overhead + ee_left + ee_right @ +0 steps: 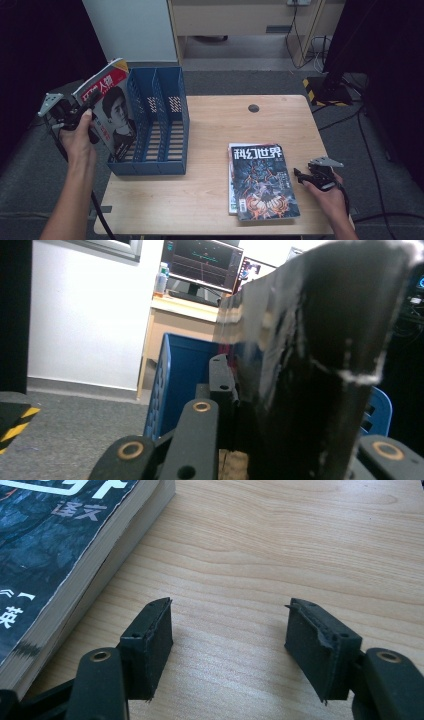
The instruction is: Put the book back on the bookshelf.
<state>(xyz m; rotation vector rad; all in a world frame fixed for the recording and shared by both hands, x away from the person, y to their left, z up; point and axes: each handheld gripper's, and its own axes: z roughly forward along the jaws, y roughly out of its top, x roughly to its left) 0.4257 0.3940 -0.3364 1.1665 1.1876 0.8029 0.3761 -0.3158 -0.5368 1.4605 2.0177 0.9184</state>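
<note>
My left gripper (75, 111) pinches the magazine (112, 112) by one edge above the blue file rack (165, 125); its floppy lower corner may snag the divider below, while my right gripper (306, 176) idles spread.

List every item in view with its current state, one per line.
Left hand-held gripper: shut on the red-covered magazine.
Red-covered magazine: tilted, lower end in the leftmost slot.
Blue plastic three-slot file rack: upright on the table, other slots empty.
Dark-covered magazines: stacked flat.
Right hand-held gripper: open, holding nothing.
Light wooden table: bears rack and stack.
</note>
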